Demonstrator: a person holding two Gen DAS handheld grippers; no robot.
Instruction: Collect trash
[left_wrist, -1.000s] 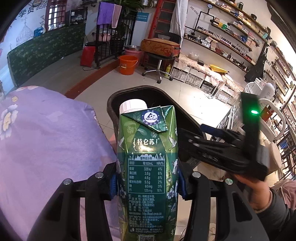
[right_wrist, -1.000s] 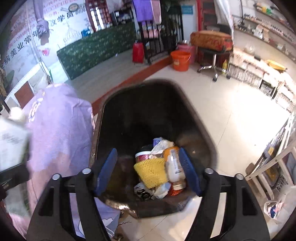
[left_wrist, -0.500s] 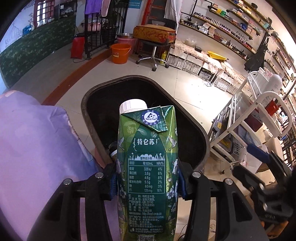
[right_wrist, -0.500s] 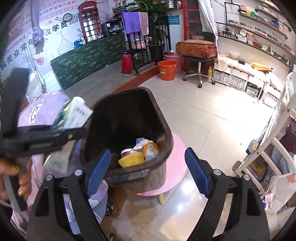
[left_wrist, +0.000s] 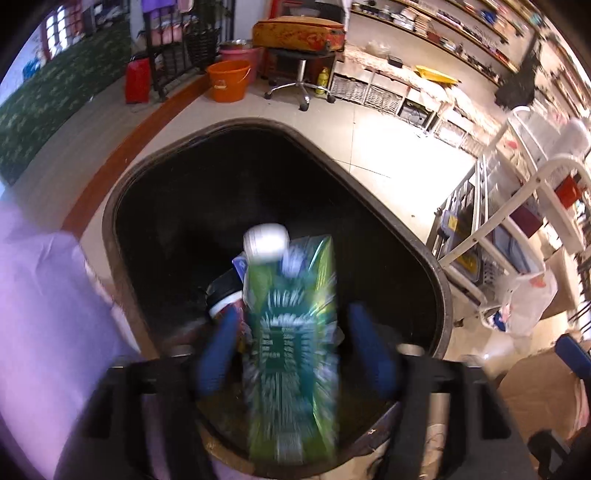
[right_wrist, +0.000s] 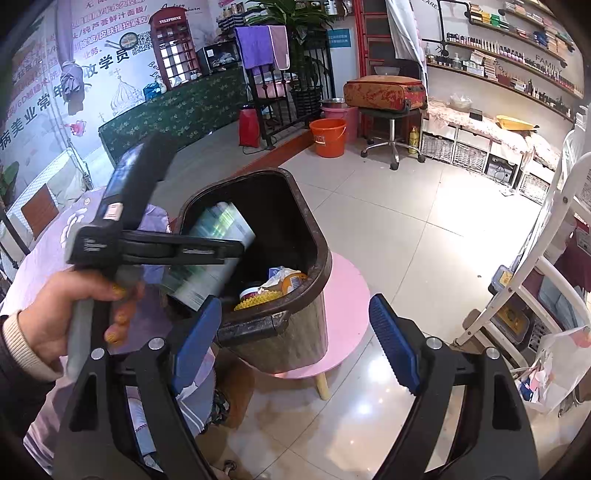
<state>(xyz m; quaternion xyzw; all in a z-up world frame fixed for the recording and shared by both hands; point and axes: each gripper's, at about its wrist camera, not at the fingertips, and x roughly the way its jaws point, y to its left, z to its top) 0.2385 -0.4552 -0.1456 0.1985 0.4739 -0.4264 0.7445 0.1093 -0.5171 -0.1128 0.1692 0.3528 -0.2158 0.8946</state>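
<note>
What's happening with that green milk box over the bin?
The left gripper has its jaws spread apart, and the green milk carton sits blurred between them, over the dark trash bin that already holds other rubbish. It looks like it is dropping in. The right gripper is open and holds nothing, off to the side of the bin.

The left gripper (left_wrist: 291, 350) is held with its blue pads (left_wrist: 218, 350) spread apart, nothing being touched by either of them. In the right wrist view it is seen at the left, gripped at the handle by the left hand (right_wrist: 62, 317), whose fingers are curled round it. The right gripper (right_wrist: 295, 343) is held nearer, its jaws spread wide and nothing clamped between them.
</note>
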